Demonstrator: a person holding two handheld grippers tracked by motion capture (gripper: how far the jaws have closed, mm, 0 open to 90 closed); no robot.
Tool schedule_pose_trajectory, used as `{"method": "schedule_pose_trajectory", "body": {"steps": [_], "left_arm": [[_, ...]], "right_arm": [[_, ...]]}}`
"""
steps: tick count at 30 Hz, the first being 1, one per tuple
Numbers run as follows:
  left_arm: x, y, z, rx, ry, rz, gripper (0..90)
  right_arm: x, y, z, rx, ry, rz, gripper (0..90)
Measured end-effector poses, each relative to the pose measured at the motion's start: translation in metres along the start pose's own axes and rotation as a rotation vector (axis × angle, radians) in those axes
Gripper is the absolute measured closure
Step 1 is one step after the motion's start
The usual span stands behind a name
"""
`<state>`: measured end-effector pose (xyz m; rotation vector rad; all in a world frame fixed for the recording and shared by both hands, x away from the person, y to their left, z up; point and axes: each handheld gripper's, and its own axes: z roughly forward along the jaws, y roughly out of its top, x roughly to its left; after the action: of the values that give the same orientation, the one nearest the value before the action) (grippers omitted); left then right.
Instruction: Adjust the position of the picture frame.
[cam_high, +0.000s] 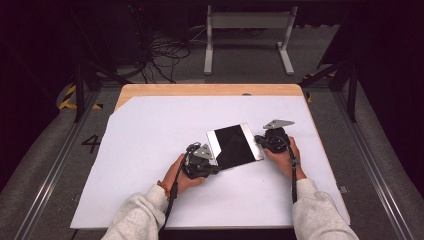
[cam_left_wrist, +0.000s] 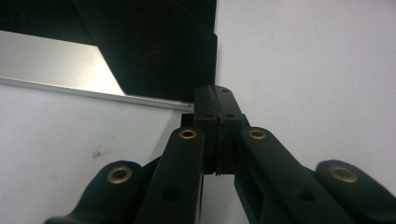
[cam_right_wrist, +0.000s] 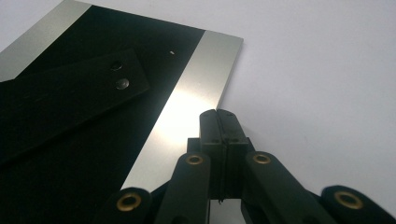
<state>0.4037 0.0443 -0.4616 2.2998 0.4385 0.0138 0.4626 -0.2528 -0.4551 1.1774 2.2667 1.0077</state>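
A flat rectangular plate (cam_high: 235, 146), glossy black across the middle with a bare silver band along each short side, lies tilted on the white sheet (cam_high: 150, 150) that covers the table (cam_high: 210, 89), a little toward four o'clock from the sheet's centre. In the high view the left gripper (cam_high: 212, 162) sits at about seven o'clock from the plate, its tips at the plate's near left corner, and the right gripper (cam_high: 259, 141) sits at about three o'clock, its tips against the silver band on the right side. Both pairs of fingers are clenched tight, pad to pad, with nothing between them. In the left gripper view the closed fingers (cam_left_wrist: 208, 109) point to twelve o'clock and end just at the plate's thin silver edge (cam_left_wrist: 56, 65); whether they touch it I cannot tell. In the right gripper view the closed fingers (cam_right_wrist: 211, 128) rest over the bright silver band (cam_right_wrist: 187, 107) near the plate's edge, and the black surface mirrors a dark bar with two screws. A hand in a pale grey sleeve (cam_high: 140, 215) holds each gripper, coming in from six o'clock. Beyond the table, at twelve o'clock, stand a grey metal frame (cam_high: 247, 30) and loose cables (cam_high: 162, 55) on the floor.
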Motion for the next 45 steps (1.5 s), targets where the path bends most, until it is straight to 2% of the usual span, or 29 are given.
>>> {"method": "schedule_pose_trajectory", "body": {"steps": [2,4,8,11,15,16,17,18,20,23,25,27,28,29,31,36,40,43,45], "left_arm": [[-0.001,0.000,0.001,-0.004,-0.002,-0.003,89.9],[-0.003,0.002,0.001,0.002,0.010,0.019,89.9],[-0.001,0.000,0.001,-0.009,-0.002,0.009,89.9],[-0.002,0.001,0.001,-0.007,0.001,0.017,89.9],[-0.001,0.001,-0.001,-0.023,-0.006,0.019,89.9],[0.000,0.001,-0.003,-0.030,0.004,0.023,89.9],[0.000,0.001,-0.003,-0.030,0.004,0.023,89.9],[0.002,0.002,-0.004,-0.019,0.022,0.038,89.9],[0.003,0.001,-0.004,-0.024,0.027,0.036,89.9],[0.010,0.000,-0.008,-0.024,0.081,0.045,89.5],[0.016,-0.001,-0.010,-0.011,0.094,0.039,89.5],[0.020,-0.001,-0.013,-0.025,0.101,0.025,89.4],[0.028,-0.002,-0.021,-0.062,0.134,0.000,89.4],[0.028,-0.002,-0.021,-0.062,0.134,0.000,88.4],[0.037,-0.004,-0.027,-0.083,0.150,-0.029,87.5],[0.053,-0.006,-0.035,-0.104,0.182,-0.059,87.7],[0.064,-0.003,-0.037,-0.119,0.211,-0.059,89.7],[0.077,0.000,-0.032,-0.113,0.205,-0.093,89.7],[0.082,0.002,-0.029,-0.102,0.247,-0.077,89.8]], "right_arm": [[0.000,0.000,0.000,0.002,-0.001,-0.001,90.0],[0.000,0.000,0.000,0.001,-0.001,0.002,90.0],[0.002,0.000,-0.001,0.005,-0.015,-0.009,90.0],[0.003,0.000,-0.004,0.010,-0.020,-0.016,88.9],[0.005,-0.005,-0.016,-0.005,0.001,-0.030,90.0],[0.007,-0.008,-0.021,-0.007,0.005,-0.045,90.0],[0.007,-0.008,-0.021,-0.007,0.005,-0.045,90.0],[0.009,-0.012,-0.025,-0.012,0.022,-0.047,90.0],[0.010,-0.014,-0.028,-0.012,0.032,-0.045,90.0],[0.017,-0.021,-0.035,-0.007,0.048,-0.080,90.0],[0.020,-0.026,-0.038,-0.007,0.059,-0.084,90.0],[0.021,-0.027,-0.040,-0.006,0.068,-0.081,90.0],[0.023,-0.028,-0.042,-0.004,0.069,-0.089,90.0],[0.023,-0.028,-0.042,-0.004,0.069,-0.089,90.0],[0.028,-0.033,-0.047,0.002,0.078,-0.098,90.0],[0.034,-0.039,-0.052,0.015,0.085,-0.107,90.0],[0.037,-0.042,-0.052,0.028,0.067,-0.117,90.0],[0.037,-0.043,-0.052,0.027,0.054,-0.116,90.0],[0.037,-0.044,-0.052,0.022,0.049,-0.110,90.0]]}}
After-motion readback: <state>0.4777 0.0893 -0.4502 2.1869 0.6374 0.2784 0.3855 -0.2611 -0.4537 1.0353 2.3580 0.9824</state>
